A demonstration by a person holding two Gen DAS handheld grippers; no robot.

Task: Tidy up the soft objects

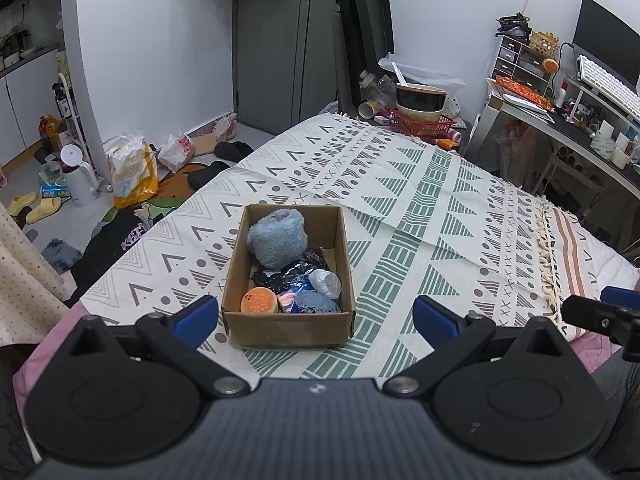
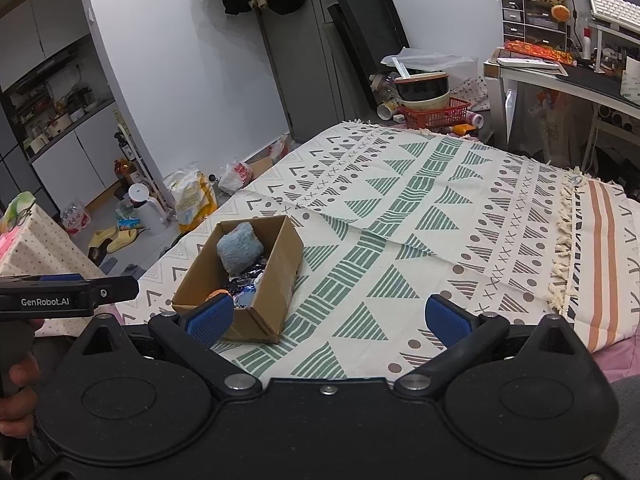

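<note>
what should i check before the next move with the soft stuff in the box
1. Left tongs open and empty: ok.
2. Right tongs open and empty: ok.
3. Cardboard box upright on the patterned blanket, flaps open: ok.
4. Box in front of the left tongs: ok; it sits off to the left of the right tongs.
5. Soft items inside the box, blue fuzzy ball and burger plush: ok.
6. Loose soft items left on the blanket: none visible; beyond the frames, cannot tell.

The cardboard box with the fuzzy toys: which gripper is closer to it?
Left. The left gripper sits directly in front of the cardboard box, fingers open either side. The right gripper is off to its right.
</note>
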